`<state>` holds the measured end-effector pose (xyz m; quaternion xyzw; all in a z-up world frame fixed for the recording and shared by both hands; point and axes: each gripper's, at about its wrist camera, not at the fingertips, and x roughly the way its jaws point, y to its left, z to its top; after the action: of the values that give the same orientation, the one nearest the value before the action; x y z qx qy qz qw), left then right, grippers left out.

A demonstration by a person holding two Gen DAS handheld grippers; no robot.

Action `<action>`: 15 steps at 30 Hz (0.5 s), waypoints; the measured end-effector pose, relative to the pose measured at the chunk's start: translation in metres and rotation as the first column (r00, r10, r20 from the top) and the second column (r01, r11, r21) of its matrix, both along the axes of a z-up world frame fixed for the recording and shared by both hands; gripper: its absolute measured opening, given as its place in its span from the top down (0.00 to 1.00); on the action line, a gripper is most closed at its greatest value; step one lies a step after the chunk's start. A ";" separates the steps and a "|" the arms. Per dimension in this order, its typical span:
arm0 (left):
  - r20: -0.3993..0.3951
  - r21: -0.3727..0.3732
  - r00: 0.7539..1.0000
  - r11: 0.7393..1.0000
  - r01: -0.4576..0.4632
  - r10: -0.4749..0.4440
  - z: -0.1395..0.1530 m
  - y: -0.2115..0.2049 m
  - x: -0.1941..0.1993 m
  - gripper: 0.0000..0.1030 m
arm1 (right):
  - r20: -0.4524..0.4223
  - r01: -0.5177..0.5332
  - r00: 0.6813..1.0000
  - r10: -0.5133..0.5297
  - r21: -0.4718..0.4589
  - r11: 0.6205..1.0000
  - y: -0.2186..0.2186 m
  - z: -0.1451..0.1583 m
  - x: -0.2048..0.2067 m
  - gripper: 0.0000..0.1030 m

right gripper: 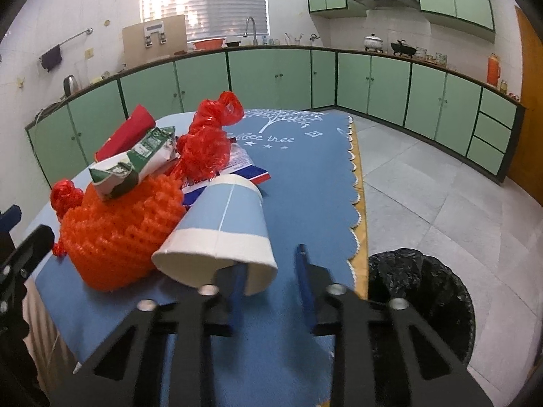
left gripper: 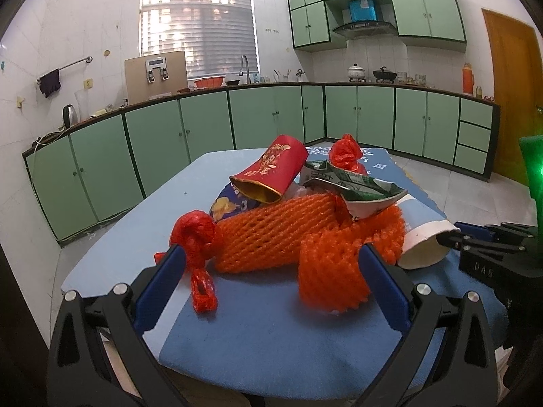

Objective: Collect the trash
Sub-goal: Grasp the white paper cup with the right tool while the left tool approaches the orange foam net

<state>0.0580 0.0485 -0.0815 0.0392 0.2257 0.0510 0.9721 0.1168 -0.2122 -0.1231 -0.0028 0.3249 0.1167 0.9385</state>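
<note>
Both tongs are working at the trash heap on the blue table mat (right gripper: 305, 156). Right gripper (right gripper: 269, 268) is narrowing on the paper cup (right gripper: 220, 234), one finger inside the mouth, the other outside the rim; whether the pads are pressing yet, I cannot tell. Left gripper (left gripper: 271, 264) is standing spread around an orange foam fruit net (left gripper: 331, 271) without touching it. Lying on its side, the cup is probably light and crushable (a gentle pinch on the rim suits it). A black-lined bin (right gripper: 420, 302) is waiting beside the table.
</note>
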 end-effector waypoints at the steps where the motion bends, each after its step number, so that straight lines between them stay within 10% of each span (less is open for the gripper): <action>1: -0.001 -0.001 1.000 1.000 0.000 0.000 0.000 0.001 0.001 0.05 | -0.001 -0.005 1.000 0.005 0.005 1.000 0.000 -0.001 0.002 0.92; 15: -0.017 -0.008 0.998 0.998 0.062 -0.062 -0.010 -0.018 0.005 0.06 | 0.051 0.046 0.998 -0.048 0.033 0.998 -0.023 0.016 -0.024 0.97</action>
<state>0.0628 0.0300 -0.0913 0.0433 0.2329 0.0195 0.9713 0.0925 -0.2354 -0.1068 0.0167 0.2986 0.0995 0.9490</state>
